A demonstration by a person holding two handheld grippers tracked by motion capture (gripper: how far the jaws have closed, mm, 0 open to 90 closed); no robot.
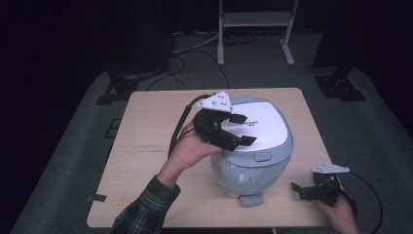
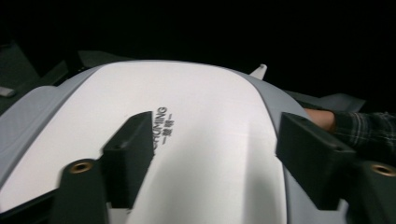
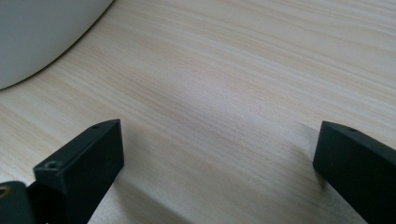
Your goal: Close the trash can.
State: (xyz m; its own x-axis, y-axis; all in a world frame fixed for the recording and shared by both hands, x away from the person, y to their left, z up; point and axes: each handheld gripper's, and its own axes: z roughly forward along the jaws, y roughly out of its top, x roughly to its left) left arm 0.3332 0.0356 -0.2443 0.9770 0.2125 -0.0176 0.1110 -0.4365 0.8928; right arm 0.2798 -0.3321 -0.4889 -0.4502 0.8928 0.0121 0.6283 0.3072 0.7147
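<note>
While the right gripper was held low at the near right corner of the pale wooden table, its jaws were spread wide over bare wood and nothing was gripped. Farther in, the rounded white-and-grey rice cooker was seen standing mid-table, its lid shut and its long axis running away from the person. The left gripper was poised over that lid from the left, jaws wide apart and empty, clearly the nearer tool.

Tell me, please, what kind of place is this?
Probably a lab or recording studio: a lone wooden table on grey carpet, dark surroundings, loose cables by a metal stand behind.
</note>
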